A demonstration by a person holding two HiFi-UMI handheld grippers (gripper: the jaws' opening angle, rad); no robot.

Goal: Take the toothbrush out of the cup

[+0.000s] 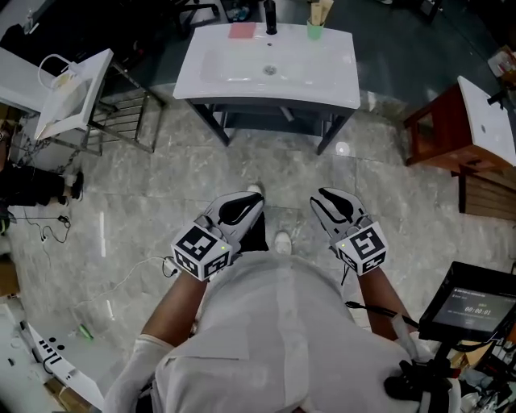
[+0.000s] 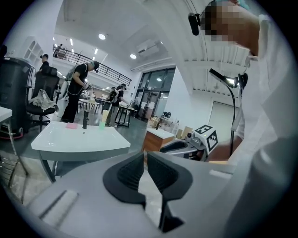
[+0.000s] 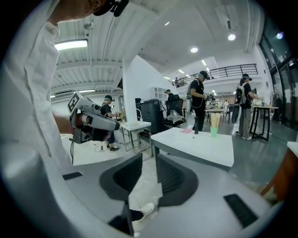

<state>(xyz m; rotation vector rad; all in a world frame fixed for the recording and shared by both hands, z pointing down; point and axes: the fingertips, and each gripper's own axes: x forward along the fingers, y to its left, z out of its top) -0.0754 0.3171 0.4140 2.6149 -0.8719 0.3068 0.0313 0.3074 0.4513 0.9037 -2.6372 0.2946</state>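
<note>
Cup [image 1: 314, 32] holding toothbrush [image 1: 320, 11] stands well beyond left tool [image 1: 255, 193] and right tool [image 1: 323, 194].

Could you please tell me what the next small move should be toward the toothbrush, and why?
Probably bring the right gripper forward toward the green cup at the back of the sink. Both grippers hang empty close to the person, far from it; the right's jaws stand apart, while the left gripper is shut.
</note>
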